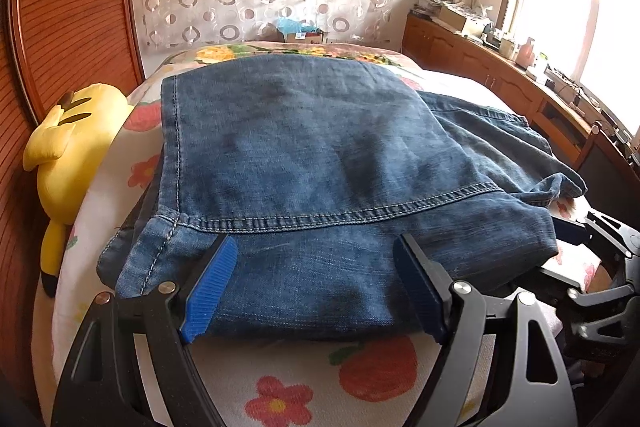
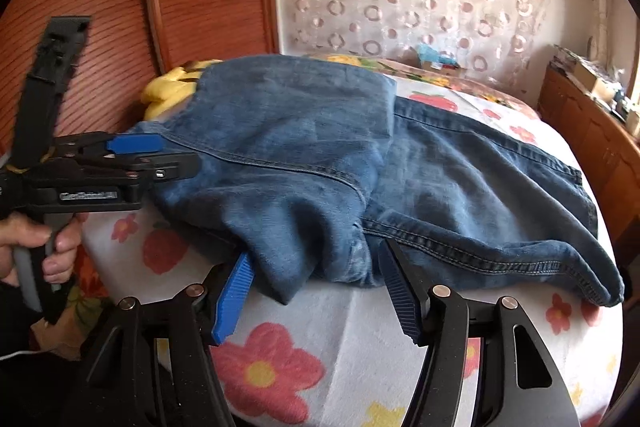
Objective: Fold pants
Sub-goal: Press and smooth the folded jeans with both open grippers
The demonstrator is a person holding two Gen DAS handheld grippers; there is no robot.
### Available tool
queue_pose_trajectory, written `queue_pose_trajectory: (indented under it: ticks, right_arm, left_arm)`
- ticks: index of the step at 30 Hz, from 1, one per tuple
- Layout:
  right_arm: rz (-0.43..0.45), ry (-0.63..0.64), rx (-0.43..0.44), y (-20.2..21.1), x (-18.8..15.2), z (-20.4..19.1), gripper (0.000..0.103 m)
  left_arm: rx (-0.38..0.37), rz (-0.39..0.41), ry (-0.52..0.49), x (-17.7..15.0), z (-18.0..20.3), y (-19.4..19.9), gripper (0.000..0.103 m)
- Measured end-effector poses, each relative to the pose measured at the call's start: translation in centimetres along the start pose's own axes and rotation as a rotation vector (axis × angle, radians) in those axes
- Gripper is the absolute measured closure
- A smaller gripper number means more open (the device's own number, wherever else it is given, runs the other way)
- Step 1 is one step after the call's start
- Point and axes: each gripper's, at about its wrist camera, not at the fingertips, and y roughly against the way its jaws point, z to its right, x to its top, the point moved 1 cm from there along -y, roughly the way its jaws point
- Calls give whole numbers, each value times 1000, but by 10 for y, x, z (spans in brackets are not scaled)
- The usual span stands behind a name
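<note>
A: One pair of faded blue denim pants [image 1: 320, 167] lies folded over on the flower-printed white bedcover [image 1: 280, 367], the seat spilling out toward three o'clock.

B: Two grippers, both at six o'clock. The left gripper [image 1: 316, 287] stands spread wide over the near hem; its pads aren't pinching. The right gripper [image 2: 316, 291] straddles a loose corner, unpinched too.

A: That corner could slump and undo the fold.

B: One yellow plush toy [image 1: 68, 147] at nine o'clock.
</note>
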Motion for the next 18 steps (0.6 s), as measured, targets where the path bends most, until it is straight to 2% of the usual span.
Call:
queue_pose_trajectory:
  ticks: [2, 5, 8, 13, 18]
  right_arm:
    - [-15, -16, -31, -2, 0, 4, 38]
    - [-33, -37, -124, 2, -4, 11, 38]
    - [-36, -79, -120, 10, -11, 22, 38]
    - [-29, -63, -121, 14, -15, 19, 37]
    - [1, -71, -67, 19, -14, 20, 36]
  left_arm:
    - [20, -3, -4, -1, -1, -3, 22]
    - [67, -23, -10, -2, -4, -10, 22]
    - [77, -30, -1, -3, -9, -12, 22]
    - [88, -37, -3, -4, -14, -14, 22]
    - [69, -24, 9, -3, -14, -11, 22]
